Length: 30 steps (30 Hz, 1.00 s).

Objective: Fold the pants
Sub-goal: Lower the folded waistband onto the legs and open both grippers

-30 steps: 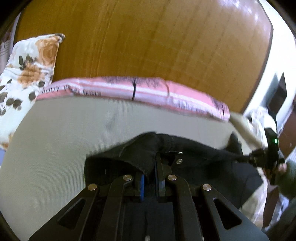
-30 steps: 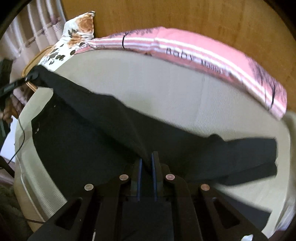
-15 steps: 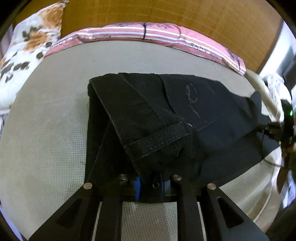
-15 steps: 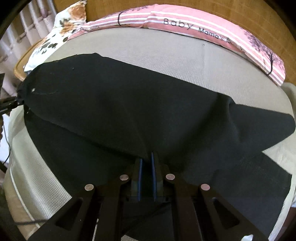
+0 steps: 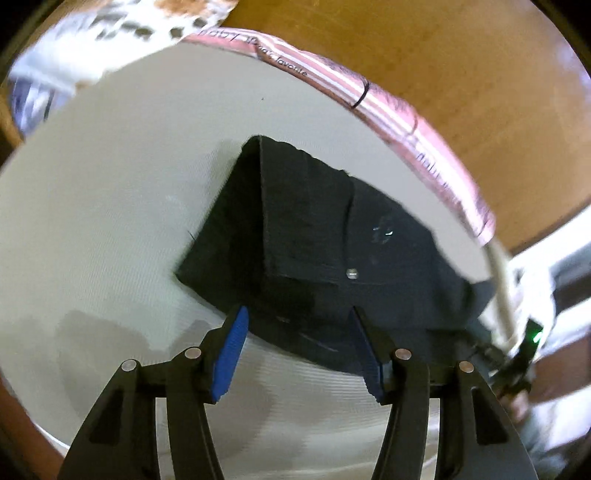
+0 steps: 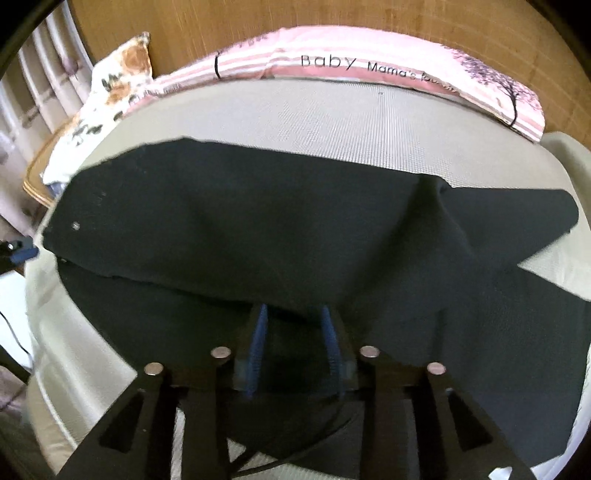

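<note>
Black pants (image 6: 258,229), folded, lying flat

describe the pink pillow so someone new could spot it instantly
Start at the wooden headboard behind the grey mattress. Along its base lies the pink pillow, long and flat. Unlike the floral pillow to its left, it has white stripes, a tree print and the word "Baby".

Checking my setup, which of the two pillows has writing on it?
The pink striped pillow along the headboard, printed "Baby Mama's". The floral pillow at the corner shows only flowers.
</note>
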Each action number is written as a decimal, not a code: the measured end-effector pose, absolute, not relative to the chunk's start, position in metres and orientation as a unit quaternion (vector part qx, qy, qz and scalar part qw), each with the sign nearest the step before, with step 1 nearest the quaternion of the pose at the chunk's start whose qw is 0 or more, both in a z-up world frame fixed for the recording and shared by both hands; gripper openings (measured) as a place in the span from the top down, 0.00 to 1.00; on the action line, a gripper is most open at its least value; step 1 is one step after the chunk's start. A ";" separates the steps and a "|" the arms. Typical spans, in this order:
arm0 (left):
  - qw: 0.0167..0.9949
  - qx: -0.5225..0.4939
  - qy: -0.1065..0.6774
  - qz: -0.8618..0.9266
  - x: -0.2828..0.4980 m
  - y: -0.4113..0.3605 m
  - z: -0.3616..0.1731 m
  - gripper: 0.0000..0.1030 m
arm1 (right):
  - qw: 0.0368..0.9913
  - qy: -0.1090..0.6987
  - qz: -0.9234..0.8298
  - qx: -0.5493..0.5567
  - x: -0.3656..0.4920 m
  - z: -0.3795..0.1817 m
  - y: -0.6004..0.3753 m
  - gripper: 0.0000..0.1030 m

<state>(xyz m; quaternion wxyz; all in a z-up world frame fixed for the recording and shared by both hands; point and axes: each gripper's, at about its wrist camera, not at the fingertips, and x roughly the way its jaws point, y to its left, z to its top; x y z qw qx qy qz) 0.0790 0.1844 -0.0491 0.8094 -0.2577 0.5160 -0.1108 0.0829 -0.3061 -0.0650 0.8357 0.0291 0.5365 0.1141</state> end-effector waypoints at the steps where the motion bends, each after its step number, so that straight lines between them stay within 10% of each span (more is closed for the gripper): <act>1: 0.803 -0.273 0.517 -0.115 0.077 0.183 -0.052 0.44 | 0.837 0.533 0.115 0.037 0.080 -0.063 -0.308 0.62; 14: 0.775 -0.374 0.503 -0.086 0.104 0.176 -0.092 0.46 | 0.780 0.539 0.087 0.305 0.074 -0.093 -0.362 0.60; 24: 0.789 -0.355 0.496 -0.069 0.116 0.180 -0.089 0.77 | 0.753 0.497 0.040 0.430 0.088 -0.116 -0.394 0.62; 30: 0.791 -0.328 0.510 -0.072 0.126 0.179 -0.079 0.79 | 0.757 0.489 0.037 0.432 0.093 -0.111 -0.398 0.85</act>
